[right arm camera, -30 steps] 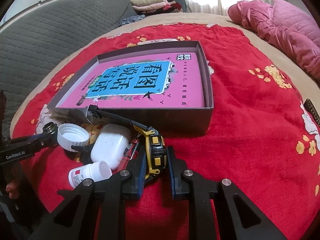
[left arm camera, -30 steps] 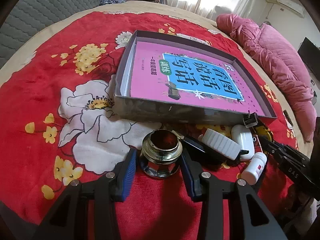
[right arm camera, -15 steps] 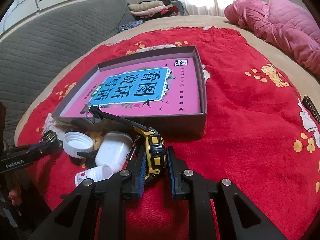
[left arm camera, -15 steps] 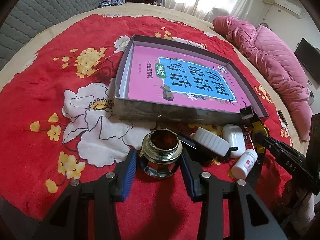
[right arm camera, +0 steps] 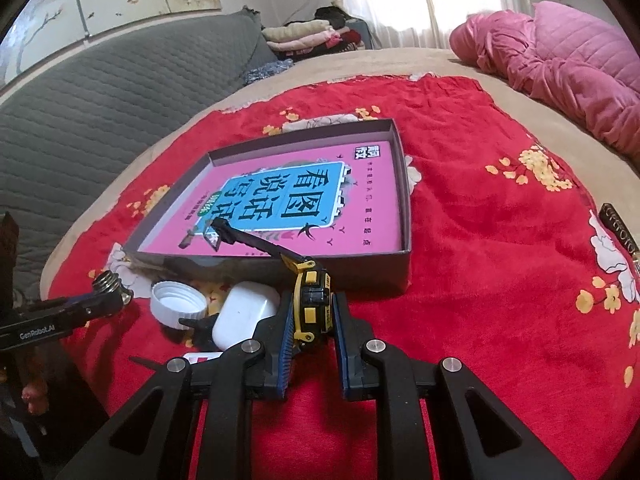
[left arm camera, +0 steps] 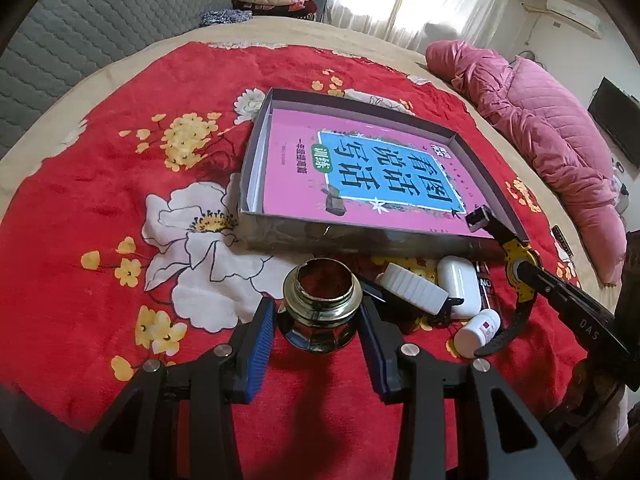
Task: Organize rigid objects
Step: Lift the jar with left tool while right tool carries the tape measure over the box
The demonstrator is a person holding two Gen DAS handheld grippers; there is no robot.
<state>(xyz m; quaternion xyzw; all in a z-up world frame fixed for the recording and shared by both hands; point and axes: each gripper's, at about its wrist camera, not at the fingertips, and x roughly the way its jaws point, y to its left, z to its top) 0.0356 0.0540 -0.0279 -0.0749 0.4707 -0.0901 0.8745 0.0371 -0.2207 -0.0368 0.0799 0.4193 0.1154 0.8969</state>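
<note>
My left gripper [left arm camera: 318,314] is shut on a small glass ink bottle [left arm camera: 321,307] with a brass neck and holds it above the red blanket. My right gripper [right arm camera: 312,314] is shut on a yellow and black tape measure [right arm camera: 311,306] whose black blade [right arm camera: 250,242] reaches over the box edge. The shallow grey box [left arm camera: 360,236] [right arm camera: 360,270] holds a pink book [left arm camera: 360,176] [right arm camera: 296,196]. In front of the box lie a white cap [left arm camera: 416,288] [right arm camera: 178,304], a white earbud case [left arm camera: 458,288] [right arm camera: 242,314] and a small white pill bottle [left arm camera: 478,332].
A red flowered blanket [left arm camera: 120,200] covers the bed. A pink quilt [left arm camera: 540,128] lies at the far right and folded clothes [right arm camera: 308,36] at the back. A grey headboard [right arm camera: 100,100] is on the left. A dark narrow object [right arm camera: 620,232] lies on the blanket at right.
Both grippers have risen with their objects; the ink bottle and tape measure are higher above the blanket, and the tape's blade has lifted over the box's front wall.
</note>
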